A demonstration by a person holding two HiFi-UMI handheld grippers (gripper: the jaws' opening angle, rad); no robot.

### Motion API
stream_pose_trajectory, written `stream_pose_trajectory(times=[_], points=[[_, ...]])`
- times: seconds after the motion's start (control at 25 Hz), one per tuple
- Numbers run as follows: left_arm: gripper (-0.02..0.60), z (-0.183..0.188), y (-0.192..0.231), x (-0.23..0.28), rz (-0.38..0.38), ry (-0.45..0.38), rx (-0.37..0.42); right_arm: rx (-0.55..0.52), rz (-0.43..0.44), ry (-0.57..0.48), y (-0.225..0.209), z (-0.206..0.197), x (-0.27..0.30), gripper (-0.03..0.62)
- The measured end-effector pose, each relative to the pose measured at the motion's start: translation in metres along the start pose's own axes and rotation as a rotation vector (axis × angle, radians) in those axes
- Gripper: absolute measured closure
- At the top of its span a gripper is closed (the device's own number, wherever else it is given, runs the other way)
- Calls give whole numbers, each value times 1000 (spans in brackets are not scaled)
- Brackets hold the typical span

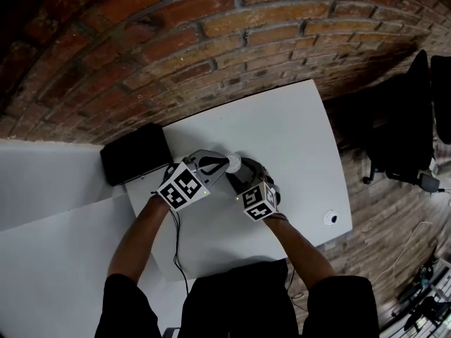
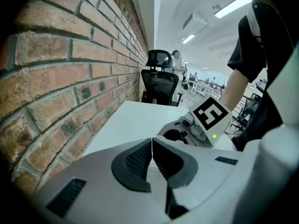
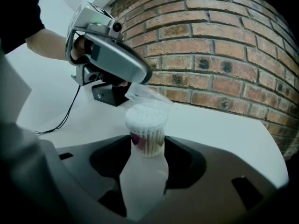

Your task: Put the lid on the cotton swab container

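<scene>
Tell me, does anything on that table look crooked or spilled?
Only the clear lid: it hangs tilted over the open cotton swab container, pinched at one edge in the left gripper jaws, not seated. The right gripper holds the container upright. Nothing spilled.

You can read no words or numbers here; only coded square markers show, on your left gripper's cube and right gripper's cube.

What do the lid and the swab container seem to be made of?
The lid: thin clear plastic, probably; the background shows through it. The container: clear plastic too, it seems; the swab sticks show through its wall.
</scene>
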State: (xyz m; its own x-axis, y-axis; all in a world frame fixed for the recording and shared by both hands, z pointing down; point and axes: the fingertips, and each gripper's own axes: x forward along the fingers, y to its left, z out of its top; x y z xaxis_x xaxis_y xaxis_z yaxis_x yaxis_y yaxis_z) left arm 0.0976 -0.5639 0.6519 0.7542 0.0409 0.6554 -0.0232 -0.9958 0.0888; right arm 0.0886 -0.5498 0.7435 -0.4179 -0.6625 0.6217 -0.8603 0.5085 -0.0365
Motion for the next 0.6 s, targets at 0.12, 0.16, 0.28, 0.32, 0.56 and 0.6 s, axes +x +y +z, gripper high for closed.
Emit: stream_pose_trajectory(times=[0.12, 0.16, 0.28, 0.32, 0.56, 0.6], points=[[566, -7, -7, 6, -24, 40, 12, 0, -1, 1, 0, 0, 0, 359], [566, -9, -9, 7, -30, 48, 15, 0, -2, 1, 0, 0, 1, 359], [566, -13, -13, 10, -41, 68, 23, 2, -4, -2, 0, 0, 0, 359], [566, -15, -14, 11, -43, 75, 27, 1, -4, -2, 0, 0, 0, 359], [568, -23, -17, 13, -41, 96, 31, -2, -2, 2, 0, 0, 0, 359], [568, -23, -17, 13, -40, 94, 29, -1, -2, 3, 0, 0, 0, 359]])
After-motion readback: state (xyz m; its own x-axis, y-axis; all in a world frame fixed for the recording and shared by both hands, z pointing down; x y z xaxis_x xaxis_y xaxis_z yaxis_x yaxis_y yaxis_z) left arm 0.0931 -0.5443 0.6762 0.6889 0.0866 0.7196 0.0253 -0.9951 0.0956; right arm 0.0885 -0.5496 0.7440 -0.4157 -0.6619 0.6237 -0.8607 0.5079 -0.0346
